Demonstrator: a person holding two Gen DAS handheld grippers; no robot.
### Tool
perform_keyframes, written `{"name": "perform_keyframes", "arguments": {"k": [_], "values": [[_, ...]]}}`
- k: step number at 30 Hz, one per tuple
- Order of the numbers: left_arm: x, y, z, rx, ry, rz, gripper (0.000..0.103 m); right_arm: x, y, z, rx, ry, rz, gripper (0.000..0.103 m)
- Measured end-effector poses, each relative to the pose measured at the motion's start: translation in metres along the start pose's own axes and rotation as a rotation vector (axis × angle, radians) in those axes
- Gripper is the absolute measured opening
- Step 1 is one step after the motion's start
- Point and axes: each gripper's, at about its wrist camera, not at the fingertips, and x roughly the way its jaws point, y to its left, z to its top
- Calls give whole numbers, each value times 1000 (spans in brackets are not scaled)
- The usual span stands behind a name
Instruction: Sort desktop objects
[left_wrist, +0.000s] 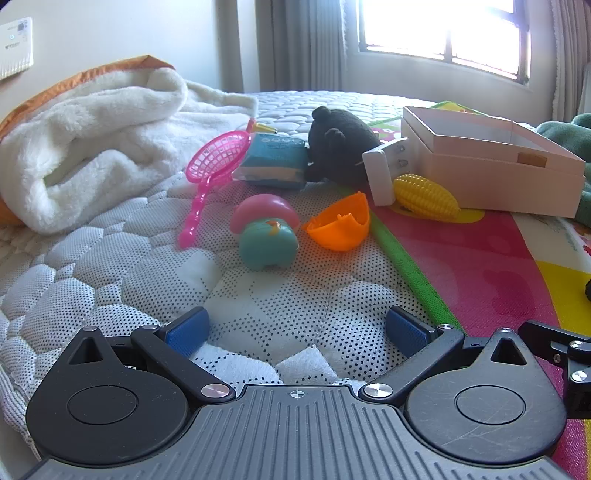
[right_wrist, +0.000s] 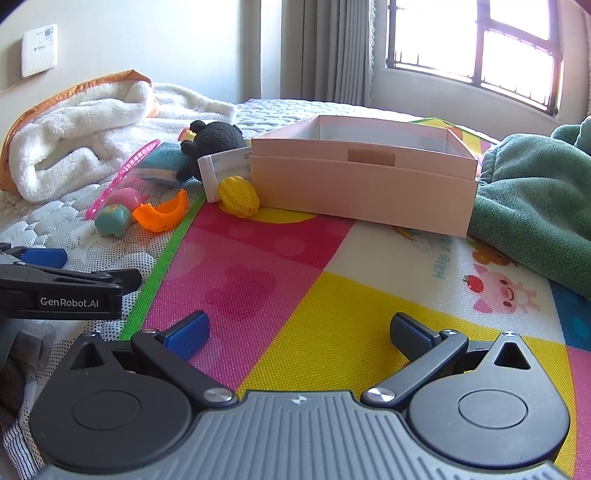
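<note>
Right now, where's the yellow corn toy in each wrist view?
Left wrist: corn right of centre, upper half, touching the pink box.
Right wrist: corn left of centre, at the box's left corner.
Shared landmark: white block leaning beside the corn.

Bright barred window (right_wrist: 476, 48), grey curtains (right_wrist: 328, 48), pale wall (left_wrist: 110, 33), quilted mattress (left_wrist: 92, 258).
</note>
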Motion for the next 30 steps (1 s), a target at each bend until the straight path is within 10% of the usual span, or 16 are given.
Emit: {"name": "perform_keyframes", "arguments": {"k": [30], "values": [[-5, 0, -3, 9, -10, -4, 103, 2, 4, 1, -7, 8, -22, 103]]}}
